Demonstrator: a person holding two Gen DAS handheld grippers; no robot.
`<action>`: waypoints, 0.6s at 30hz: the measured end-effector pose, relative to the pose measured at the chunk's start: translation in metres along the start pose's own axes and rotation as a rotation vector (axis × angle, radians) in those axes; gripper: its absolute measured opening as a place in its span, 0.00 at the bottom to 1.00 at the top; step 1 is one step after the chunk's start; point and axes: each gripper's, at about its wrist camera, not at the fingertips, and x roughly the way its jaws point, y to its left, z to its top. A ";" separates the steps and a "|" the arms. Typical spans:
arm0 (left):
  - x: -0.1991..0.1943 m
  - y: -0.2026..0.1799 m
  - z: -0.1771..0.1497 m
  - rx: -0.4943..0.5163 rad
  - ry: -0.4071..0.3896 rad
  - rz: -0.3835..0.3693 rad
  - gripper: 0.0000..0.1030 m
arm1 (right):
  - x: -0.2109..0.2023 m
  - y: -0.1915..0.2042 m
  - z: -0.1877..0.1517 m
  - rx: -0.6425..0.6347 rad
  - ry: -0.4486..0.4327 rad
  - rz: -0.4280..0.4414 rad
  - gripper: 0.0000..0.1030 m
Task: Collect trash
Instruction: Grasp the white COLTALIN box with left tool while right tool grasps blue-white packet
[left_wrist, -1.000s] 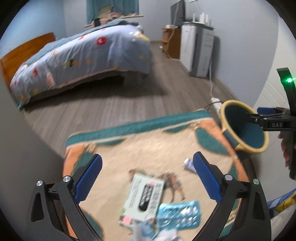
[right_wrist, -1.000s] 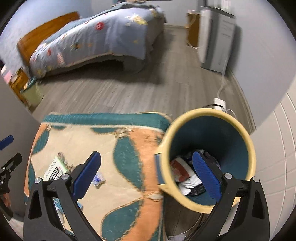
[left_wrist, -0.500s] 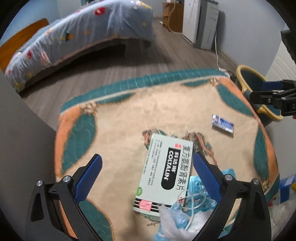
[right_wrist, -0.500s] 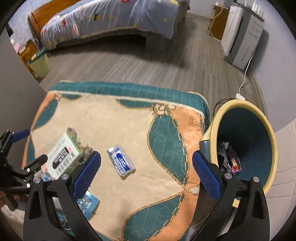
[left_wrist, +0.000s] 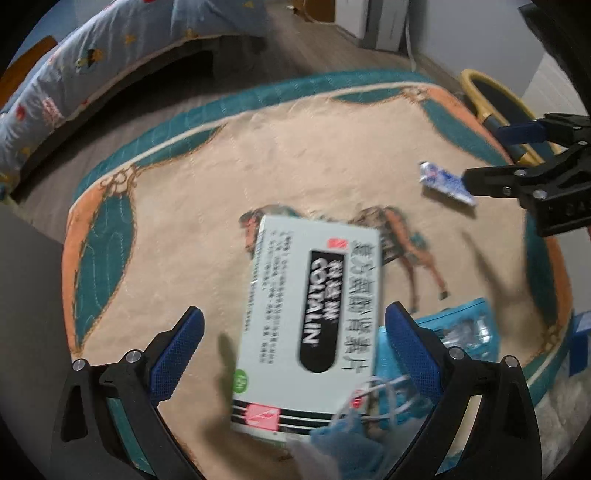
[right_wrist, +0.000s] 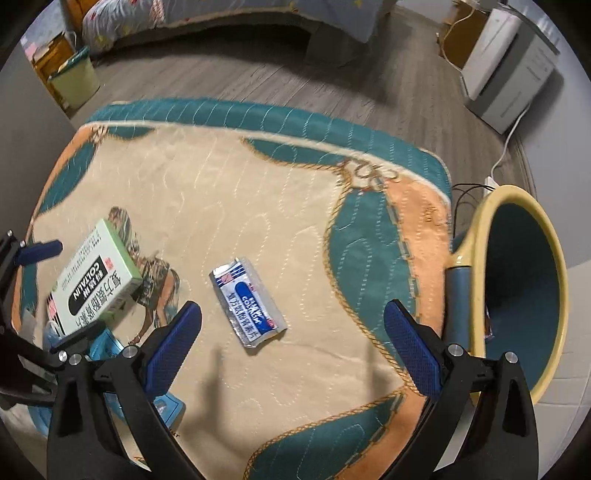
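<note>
Left black two-finger gripper with blue pads (left_wrist: 293, 328) spread wide, angled downward; right black two-finger gripper with blue pads (right_wrist: 291, 325) likewise wide apart, empty.

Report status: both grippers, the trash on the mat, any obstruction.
Left gripper open over the medicine box. Right gripper open above the foil sachet. Bin at the mat's right edge. Nothing blocking.

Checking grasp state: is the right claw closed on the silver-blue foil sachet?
No, the right claw is open above the silver-blue foil sachet lying on the rug.
</note>
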 end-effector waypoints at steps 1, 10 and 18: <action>0.003 0.003 -0.001 -0.011 0.011 0.002 0.94 | 0.002 0.001 0.000 0.001 0.007 0.000 0.94; 0.011 0.044 -0.009 -0.176 0.064 0.061 0.94 | 0.014 0.020 0.000 -0.035 0.030 0.007 0.89; 0.004 0.045 -0.020 -0.251 0.093 0.020 0.92 | 0.025 0.031 -0.006 -0.062 0.091 0.016 0.65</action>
